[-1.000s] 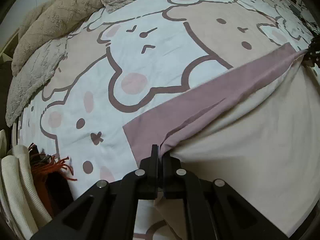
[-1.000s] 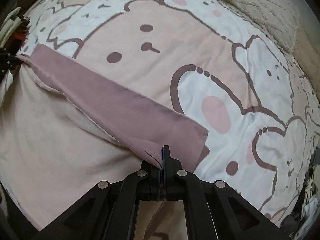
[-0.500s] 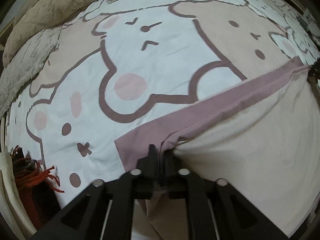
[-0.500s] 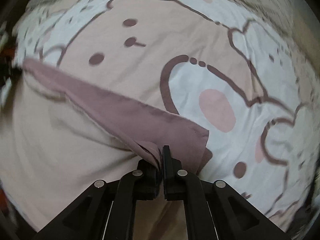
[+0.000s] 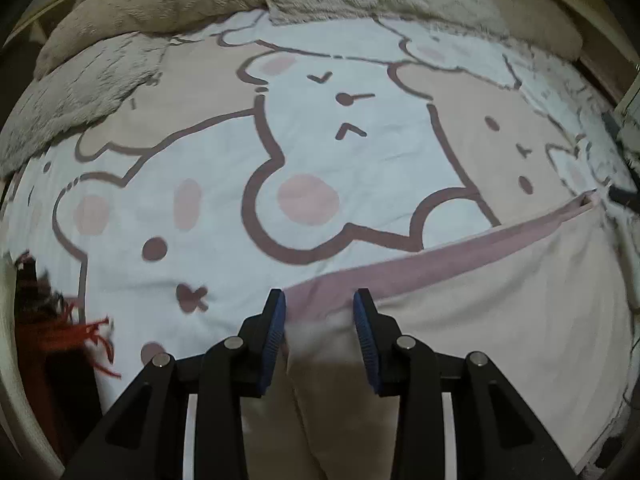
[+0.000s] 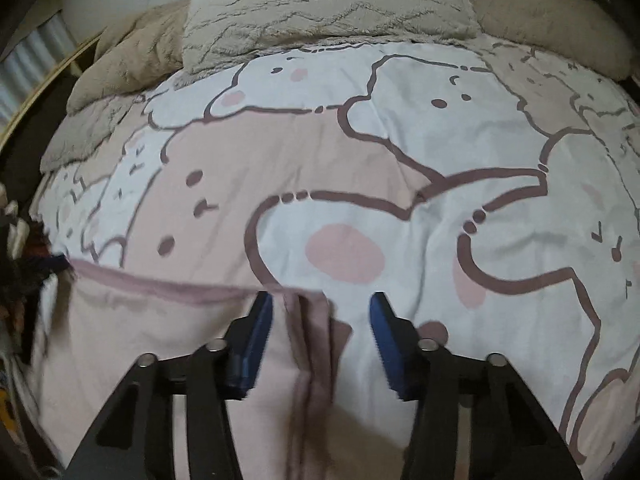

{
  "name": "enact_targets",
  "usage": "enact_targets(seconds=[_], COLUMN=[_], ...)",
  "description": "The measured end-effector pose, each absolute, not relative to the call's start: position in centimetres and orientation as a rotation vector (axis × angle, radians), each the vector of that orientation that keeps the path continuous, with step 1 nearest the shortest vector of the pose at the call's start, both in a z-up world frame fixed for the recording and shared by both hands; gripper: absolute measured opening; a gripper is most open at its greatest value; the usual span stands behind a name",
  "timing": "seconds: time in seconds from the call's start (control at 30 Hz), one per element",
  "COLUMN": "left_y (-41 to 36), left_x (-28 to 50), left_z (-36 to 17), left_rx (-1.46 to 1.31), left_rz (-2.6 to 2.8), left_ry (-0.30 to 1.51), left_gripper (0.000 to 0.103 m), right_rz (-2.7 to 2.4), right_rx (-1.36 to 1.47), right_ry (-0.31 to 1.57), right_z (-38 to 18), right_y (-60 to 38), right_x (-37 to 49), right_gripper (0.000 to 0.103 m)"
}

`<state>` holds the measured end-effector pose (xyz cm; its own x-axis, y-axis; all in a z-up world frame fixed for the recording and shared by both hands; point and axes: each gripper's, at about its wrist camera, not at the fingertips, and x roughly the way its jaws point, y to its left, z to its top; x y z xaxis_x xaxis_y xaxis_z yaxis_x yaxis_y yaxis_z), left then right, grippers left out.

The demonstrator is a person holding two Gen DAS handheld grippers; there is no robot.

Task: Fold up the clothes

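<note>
A pale pink garment (image 5: 500, 304) with a mauve band (image 5: 448, 258) along its far edge lies flat on the bear-print bedspread (image 5: 320, 152). My left gripper (image 5: 320, 300) is open, its jaws either side of the garment's left corner, which lies loose between them. My right gripper (image 6: 321, 302) is open over the garment's right corner (image 6: 316, 320), where the mauve band (image 6: 160, 286) bunches into small folds. The right gripper's tip shows at the right edge of the left wrist view (image 5: 622, 196).
Fluffy beige pillows and a blanket (image 6: 320, 4) lie along the head of the bed. A red and dark fringed fabric (image 5: 60, 332) sits off the bed's left side, also in the right wrist view (image 6: 28, 264).
Both grippers have opened and let go of the garment's corners. The mauve edge has dropped flat onto the bed, and both cameras have tipped up toward the pillows.
</note>
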<state>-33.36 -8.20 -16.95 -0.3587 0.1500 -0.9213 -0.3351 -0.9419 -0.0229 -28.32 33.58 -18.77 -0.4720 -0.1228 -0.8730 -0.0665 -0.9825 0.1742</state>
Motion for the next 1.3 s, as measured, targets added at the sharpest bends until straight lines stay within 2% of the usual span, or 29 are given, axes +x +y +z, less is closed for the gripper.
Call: enact_targets(seconds=[0.1, 0.17, 0.23, 0.33, 0.4, 0.47, 0.57, 0.73, 0.9, 1.03, 1.17, 1.3], left_y=[-9.4, -9.8, -10.0, -9.9, -9.8, -9.4, -8.9, -8.5, -6.0, -4.6, -6.3, -8.1], left_x=[-31.8, -30.9, -30.3, -29.6, -29.2, -29.1, -29.4, -29.0, -27.3, -26.9, -27.2, -27.9], left_z=[-16.6, -16.7, -17.1, -17.9, -18.4, -18.8, -19.6, -18.7, -17.6, -17.5, -16.1, -15.9], left_rx=[-1.537, -1.526, -1.531, -1.542, -1.541, -1.534, -1.550, -1.496, -1.412, -1.382, -1.355, -1.386], left_rz=[2.371, 2.368, 2.355, 2.342, 2.330, 2.318, 2.335, 2.310, 2.236, 2.308, 2.407, 2.478], left_ry=[0.182, 0.149, 0.114, 0.098, 0.102, 0.132, 0.195, 0.145, 0.238, 0.384, 0.314, 0.351], left_gripper=[0.035, 0.035, 0.035, 0.035, 0.035, 0.035, 0.035, 0.035, 0.035, 0.035, 0.035, 0.035], right_rz=[-2.628, -2.607, -2.566, -2.542, -2.595, -2.604, -2.649, -2.721, -2.757, -2.565, -2.433, -2.520], right_rx=[1.510, 1.493, 1.526, 1.567, 1.533, 1.536, 1.627, 1.658, 1.536, 1.495, 1.612, 1.644], right_ry=[-0.315, -0.329, -0.355, -0.343, -0.291, -0.321, -0.297, -0.289, -0.269, -0.052, 0.208, 0.193], right_z=[-19.7, -20.4, -21.5, -22.3, -21.4, -21.3, -22.5, -23.2, -19.5, -17.9, -21.4, -22.3], right_y=[33.1, 33.0, 32.7, 32.1, 32.0, 32.8, 33.3, 34.3, 33.2, 26.2, 21.1, 22.7], right_x=[-27.9, -28.0, -28.5, -28.5, -28.1, -27.9, -28.4, -28.3, -26.1, -25.4, -27.2, -29.8], right_gripper=[0.040, 0.027, 0.023, 0.003, 0.003, 0.003, 0.003, 0.000, 0.000, 0.000, 0.000, 0.000])
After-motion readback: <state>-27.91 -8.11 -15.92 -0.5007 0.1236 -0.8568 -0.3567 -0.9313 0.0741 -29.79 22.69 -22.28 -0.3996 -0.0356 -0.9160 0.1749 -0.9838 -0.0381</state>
